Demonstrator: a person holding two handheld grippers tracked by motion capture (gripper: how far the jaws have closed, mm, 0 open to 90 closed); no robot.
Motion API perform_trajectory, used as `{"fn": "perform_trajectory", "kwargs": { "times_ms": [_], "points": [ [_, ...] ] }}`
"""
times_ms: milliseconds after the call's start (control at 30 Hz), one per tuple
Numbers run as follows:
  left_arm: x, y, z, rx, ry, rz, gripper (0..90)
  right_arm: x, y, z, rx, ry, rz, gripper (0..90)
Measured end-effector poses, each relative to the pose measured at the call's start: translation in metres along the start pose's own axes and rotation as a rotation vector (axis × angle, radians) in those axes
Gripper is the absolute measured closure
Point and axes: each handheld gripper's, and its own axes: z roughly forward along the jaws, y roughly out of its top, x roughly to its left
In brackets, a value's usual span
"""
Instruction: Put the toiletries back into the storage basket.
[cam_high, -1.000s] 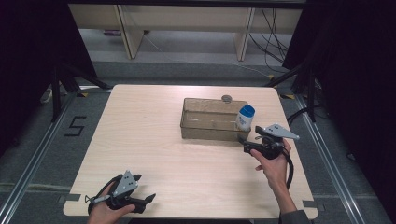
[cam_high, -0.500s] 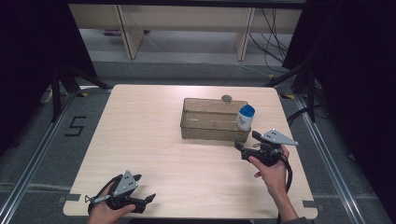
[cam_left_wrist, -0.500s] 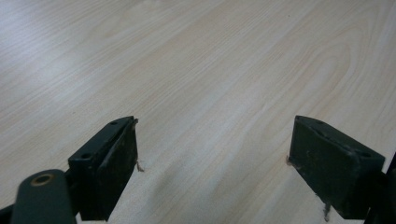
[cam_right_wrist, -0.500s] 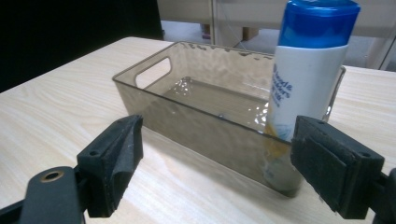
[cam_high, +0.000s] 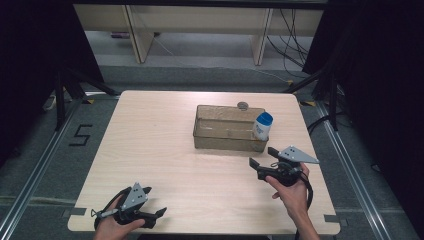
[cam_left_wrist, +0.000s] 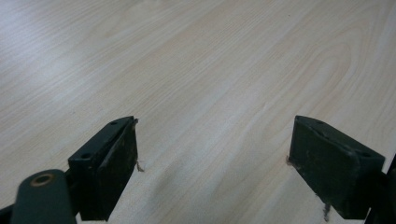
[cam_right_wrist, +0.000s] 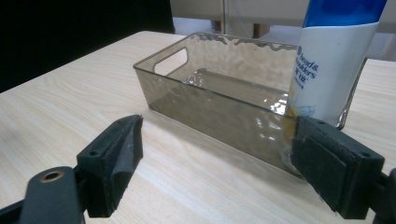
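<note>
- Standing upright inside the smoky clear bin (cam_high: 227, 135), at its right end, is one white bottle (cam_high: 262, 126) with a blue cap; in the right gripper view the bottle (cam_right_wrist: 327, 70) rises behind the bin's near wall (cam_right_wrist: 224, 114).
- The right gripper (cam_high: 261, 157) sits just in front of the bin's right end, jaws spread wide with nothing between them, pointing toward the bin from the near side.
- The left gripper (cam_high: 159, 214) rests well apart from the bin, down at the table's (cam_high: 150, 135) near edge on the left; its jaws are parted too, with bare wood under them in the left gripper view.
- By my reading the placing is done: the bottle is in the bin, standing free, and no jaw touches it. What may be left is drawing the right gripper clear, or nothing more.
- Count: one bin, one bottle, two grippers, one table.
- One small round grey thing (cam_high: 243, 105) lies on the table just behind the bin's far wall; what it is I cannot tell.
</note>
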Motion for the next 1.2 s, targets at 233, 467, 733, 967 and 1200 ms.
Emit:
{"fn": "perform_trajectory", "kwargs": {
  "times_ms": [233,467,733,967,1200],
  "points": [
    [0.000,0.000,0.000,0.000,0.001,0.000,15.1,0.004,-0.003,-0.003,0.007,0.005,-0.005,18.0],
    [0.000,0.000,-0.001,0.009,0.004,0.000,15.1,0.008,-0.007,-0.005,0.001,0.023,-0.008,18.0],
    [0.000,0.000,-0.001,0.008,0.005,-0.001,15.1,0.015,-0.011,-0.008,0.008,0.046,0.004,17.1],
    [0.000,0.000,-0.001,0.009,0.005,0.001,15.1,0.019,-0.017,-0.009,0.031,0.060,0.006,15.7],
    [0.000,0.000,-0.001,0.009,0.006,0.000,15.1,0.021,-0.019,-0.012,0.025,0.063,0.001,15.6]
  ]
}}
